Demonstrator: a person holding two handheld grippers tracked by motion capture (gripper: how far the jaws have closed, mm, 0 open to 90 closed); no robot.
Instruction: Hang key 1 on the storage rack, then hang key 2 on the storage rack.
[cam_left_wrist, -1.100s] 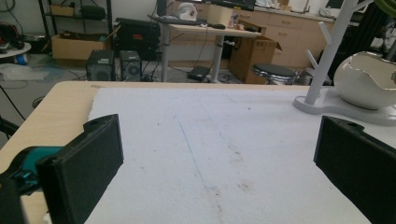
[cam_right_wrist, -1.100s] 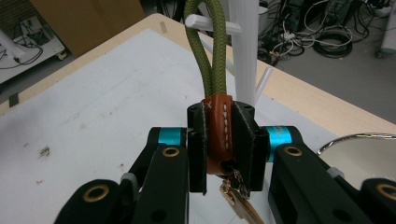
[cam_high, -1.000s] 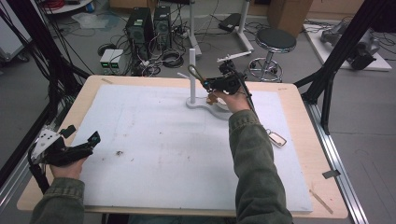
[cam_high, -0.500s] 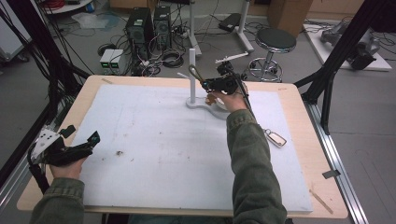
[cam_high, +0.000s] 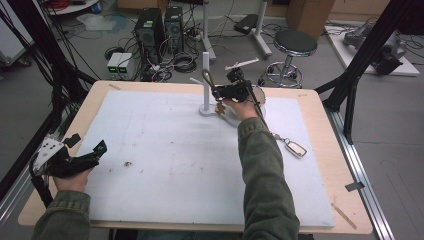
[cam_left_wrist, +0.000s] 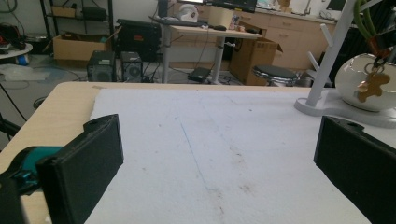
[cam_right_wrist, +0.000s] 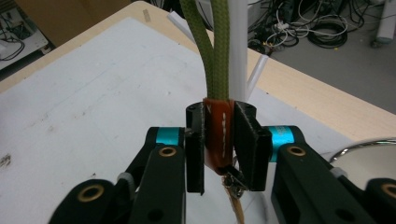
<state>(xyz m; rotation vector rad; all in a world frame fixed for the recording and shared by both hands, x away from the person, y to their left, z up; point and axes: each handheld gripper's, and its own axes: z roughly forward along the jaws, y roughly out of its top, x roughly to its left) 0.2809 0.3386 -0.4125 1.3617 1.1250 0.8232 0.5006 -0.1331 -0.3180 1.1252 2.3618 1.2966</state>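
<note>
While right tongs (cam_right_wrist: 219, 149) clamp one lanyard (cam_right_wrist: 215, 51), left tongs (cam_left_wrist: 210, 172) gape

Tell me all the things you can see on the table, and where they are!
Foam mat: one, white, covering most of the wooden table.
Peg stand: one, white, far middle of the mat.
Keychain strap: one, olive green with a brown leather tab, hanging at the stand.
Gingerbread-man charm: one, tan, dangling under the strap.
Car key fob: one, silver, right of the sleeve.
Left gripper: one, black, near left, jaws apart.
Right gripper: one, black, pinching the leather tab.
</note>
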